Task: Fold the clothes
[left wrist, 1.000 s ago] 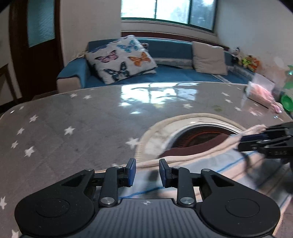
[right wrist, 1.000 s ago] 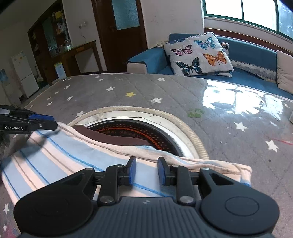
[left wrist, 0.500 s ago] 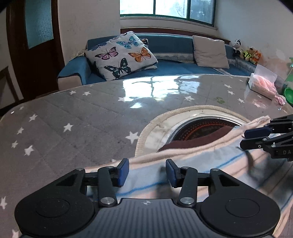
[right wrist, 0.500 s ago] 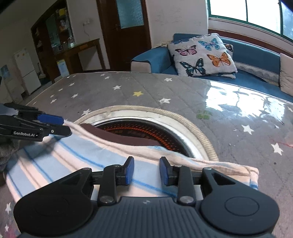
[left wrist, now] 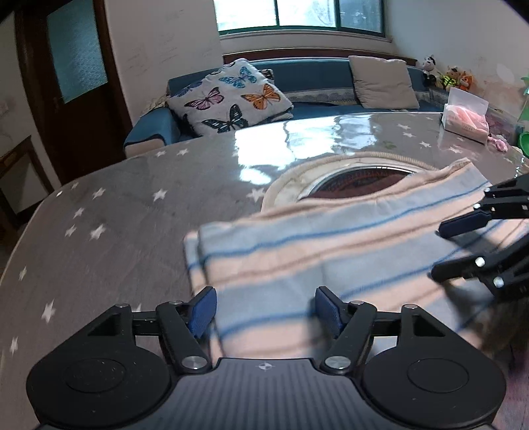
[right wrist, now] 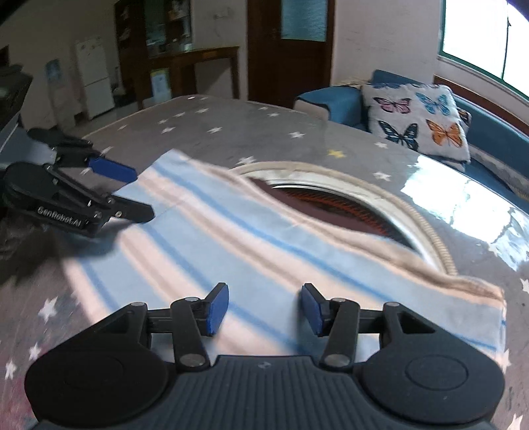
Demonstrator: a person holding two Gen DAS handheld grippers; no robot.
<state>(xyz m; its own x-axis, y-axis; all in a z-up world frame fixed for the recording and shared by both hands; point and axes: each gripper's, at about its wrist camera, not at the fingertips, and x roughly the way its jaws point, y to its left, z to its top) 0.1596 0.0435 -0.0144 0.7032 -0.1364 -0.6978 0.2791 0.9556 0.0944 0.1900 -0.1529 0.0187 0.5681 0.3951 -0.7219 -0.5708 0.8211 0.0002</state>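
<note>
Jaws of both the left gripper (left wrist: 264, 309) and the right gripper (right wrist: 263, 309) stand apart, having just been opening, with no pad pressing on the folded pale-blue and peach striped garment (left wrist: 330, 251) beneath them. That garment lies flat on the glossy grey star-printed table cover (left wrist: 132, 211), its far edge overlapping a round rope-edged opening (right wrist: 363, 198). Beyond the table stand a blue sofa (left wrist: 317, 76) with a butterfly-print cushion (left wrist: 231, 96), a dark wooden door (right wrist: 291, 43) and a window (left wrist: 297, 15).
</note>
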